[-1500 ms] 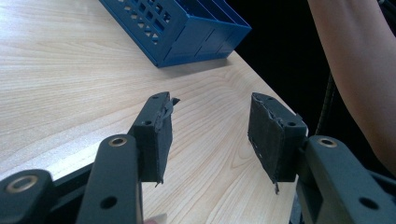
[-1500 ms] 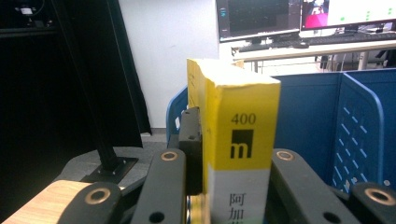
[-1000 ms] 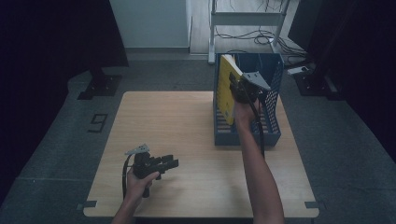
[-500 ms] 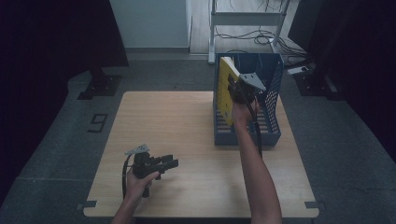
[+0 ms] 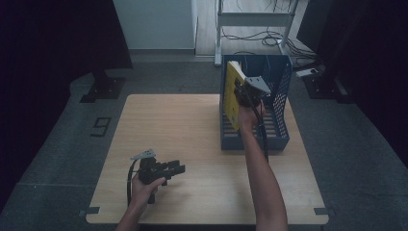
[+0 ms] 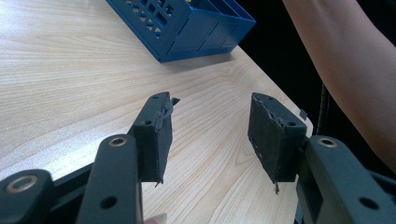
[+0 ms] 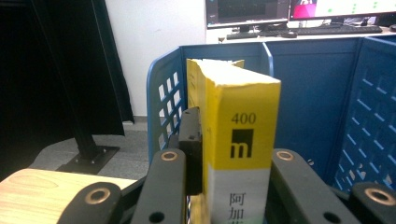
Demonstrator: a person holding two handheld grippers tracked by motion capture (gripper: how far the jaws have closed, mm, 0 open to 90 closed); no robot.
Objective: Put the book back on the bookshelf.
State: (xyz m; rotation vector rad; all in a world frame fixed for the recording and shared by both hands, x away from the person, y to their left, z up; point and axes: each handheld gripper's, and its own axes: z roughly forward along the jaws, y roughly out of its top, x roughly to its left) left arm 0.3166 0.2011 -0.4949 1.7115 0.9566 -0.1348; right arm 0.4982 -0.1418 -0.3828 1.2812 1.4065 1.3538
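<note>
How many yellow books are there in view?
1: a thick yellow paperback book, clamped upright in the right gripper at the left inner wall of the blue plastic slotted rack. Others may be hidden behind it.

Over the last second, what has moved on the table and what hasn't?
The right gripper, shut on the yellow book, has eased the book slightly lower into the blue rack. The grip is unchanged. The left gripper lies open and empty on the table where it was.
</note>
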